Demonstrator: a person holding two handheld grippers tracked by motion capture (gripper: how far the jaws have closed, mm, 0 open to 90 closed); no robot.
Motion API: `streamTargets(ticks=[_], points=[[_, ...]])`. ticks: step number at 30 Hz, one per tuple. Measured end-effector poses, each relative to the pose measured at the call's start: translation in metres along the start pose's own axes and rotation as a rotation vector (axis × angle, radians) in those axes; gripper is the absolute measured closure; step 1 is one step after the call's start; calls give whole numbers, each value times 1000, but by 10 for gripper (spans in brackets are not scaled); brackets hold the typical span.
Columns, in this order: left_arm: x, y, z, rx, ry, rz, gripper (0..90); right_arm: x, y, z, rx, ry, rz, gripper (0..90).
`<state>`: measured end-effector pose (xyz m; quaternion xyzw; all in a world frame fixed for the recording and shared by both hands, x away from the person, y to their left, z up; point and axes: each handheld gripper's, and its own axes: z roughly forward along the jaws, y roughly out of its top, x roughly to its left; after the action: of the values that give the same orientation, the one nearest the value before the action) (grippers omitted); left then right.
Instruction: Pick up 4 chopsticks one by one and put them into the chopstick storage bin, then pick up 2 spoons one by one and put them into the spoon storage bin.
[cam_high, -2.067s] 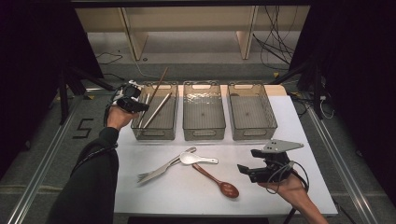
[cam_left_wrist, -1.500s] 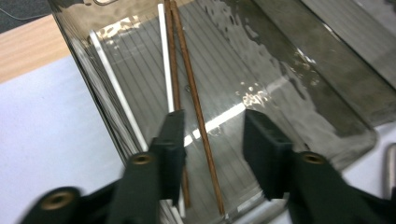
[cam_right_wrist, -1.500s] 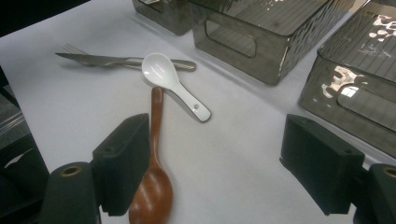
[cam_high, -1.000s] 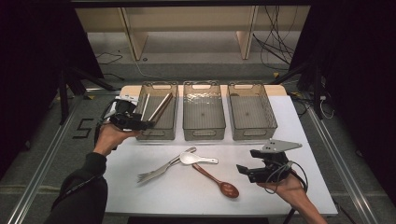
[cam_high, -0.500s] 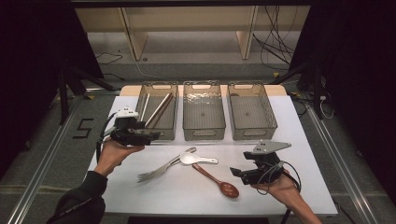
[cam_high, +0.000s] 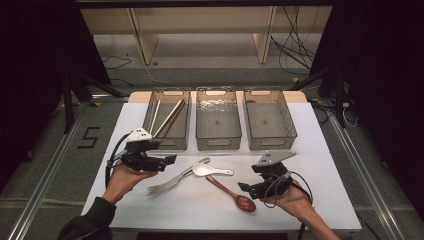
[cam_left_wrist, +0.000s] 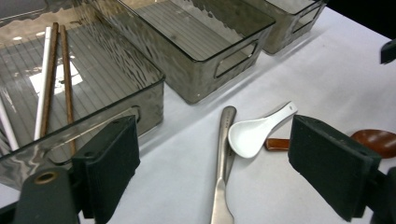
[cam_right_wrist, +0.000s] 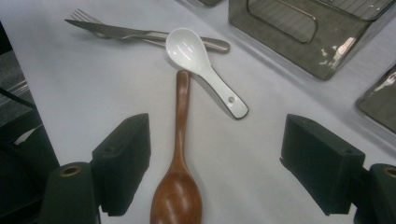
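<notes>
Three pieces of cutlery lie mid-table: a metal fork (cam_high: 171, 183) (cam_left_wrist: 223, 154) (cam_right_wrist: 121, 31), a white ceramic spoon (cam_high: 210, 171) (cam_left_wrist: 254, 133) (cam_right_wrist: 201, 65) and a wooden spoon (cam_high: 231, 192) (cam_right_wrist: 180, 140) (cam_left_wrist: 378, 140). My left gripper (cam_high: 169, 160) (cam_left_wrist: 219, 163) is open and empty, just left of the fork and facing it. My right gripper (cam_high: 244, 187) (cam_right_wrist: 222, 161) is open too, low over the wooden spoon's bowl end, jaws on either side of it without touching. Brown and white chopsticks (cam_high: 167, 119) (cam_left_wrist: 51, 79) rest in the left bin (cam_high: 150, 117).
Three grey see-through bins stand in a row at the back of the white table; the middle bin (cam_high: 218, 142) and the right bin (cam_high: 290, 127) hold nothing. Cables trail from both grippers. A dark floor and wooden shelf legs lie beyond the table.
My left gripper has drawn back from the left bin, leaving chopsticks in it, and come down beside the fork. My right gripper has shifted slightly left toward the wooden spoon.
</notes>
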<state>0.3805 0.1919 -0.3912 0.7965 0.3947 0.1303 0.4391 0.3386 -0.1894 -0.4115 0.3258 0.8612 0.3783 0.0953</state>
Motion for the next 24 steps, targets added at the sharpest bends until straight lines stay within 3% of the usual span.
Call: streamTargets(ticks=[8,18,24], points=[[-9,-7,1,6,-24,11,160,0,2,10,39,9,-8,249],[-13,-16,-3,-7,-21,2,160,2,2,14,67,8,-5,249],[-16,-17,-5,-1,-5,29,159,3,2,19,91,12,-10,252]])
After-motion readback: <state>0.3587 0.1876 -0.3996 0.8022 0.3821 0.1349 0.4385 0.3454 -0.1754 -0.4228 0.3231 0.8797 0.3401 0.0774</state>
